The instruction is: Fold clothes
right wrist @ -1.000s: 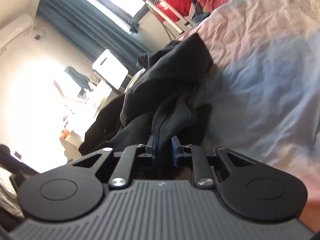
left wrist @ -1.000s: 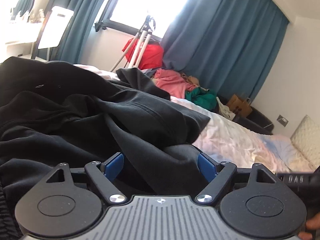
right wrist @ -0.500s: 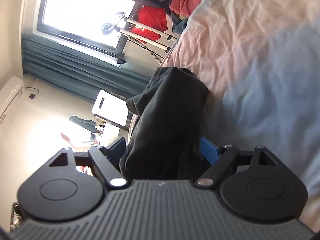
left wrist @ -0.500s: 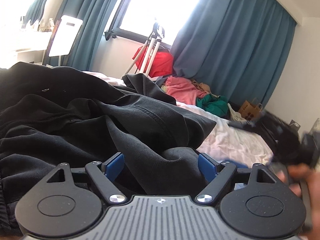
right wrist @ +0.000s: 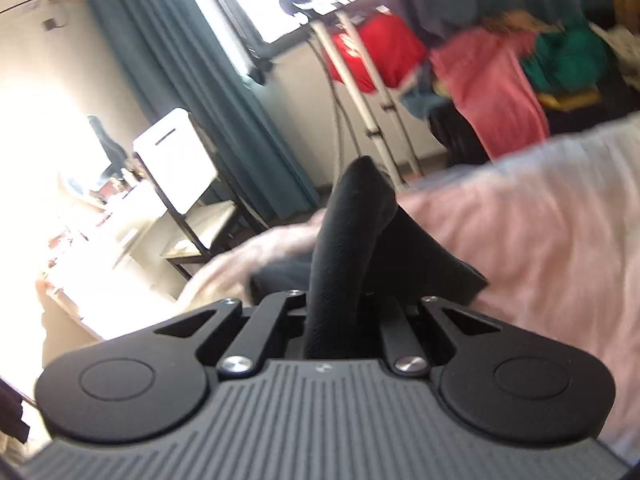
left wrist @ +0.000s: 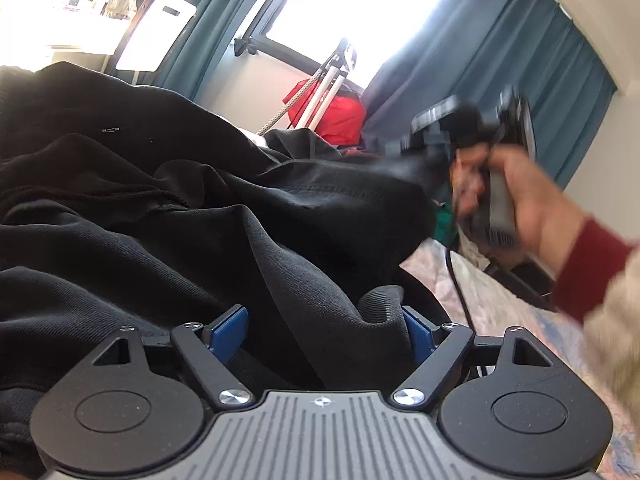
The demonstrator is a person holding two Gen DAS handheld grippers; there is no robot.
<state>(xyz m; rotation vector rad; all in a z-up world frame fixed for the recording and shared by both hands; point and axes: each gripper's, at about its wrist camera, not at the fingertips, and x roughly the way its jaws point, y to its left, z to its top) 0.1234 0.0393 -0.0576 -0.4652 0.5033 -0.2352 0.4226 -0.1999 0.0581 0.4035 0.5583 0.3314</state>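
Note:
A black garment (left wrist: pixel 160 208) lies crumpled over the bed and fills most of the left wrist view. My left gripper (left wrist: pixel 322 332) sits low against it, open, with a thick fold of the cloth lying between its blue pads (left wrist: pixel 228 332). Higher up at the right, a hand in a red cuff holds my right gripper (left wrist: pixel 404 148), blurred, at a corner of the garment. In the right wrist view the right gripper (right wrist: pixel 340 304) has its jaws closing tight on a strip of the black garment (right wrist: pixel 352 216), which stands up between them.
The pale pink and blue bed sheet (right wrist: pixel 540 220) spreads to the right. A pile of pink clothes (right wrist: pixel 492 80) and green clothes (right wrist: pixel 568 56) lies at the far end by a red bag (right wrist: pixel 372 48) and a white stand (right wrist: pixel 360 92). A white chair (right wrist: pixel 176 160) stands left.
The right gripper opened over the black cloth, then shut on a fold and swung up into the left wrist view, pulling a corner with it. The left gripper rolled a little and stayed open.

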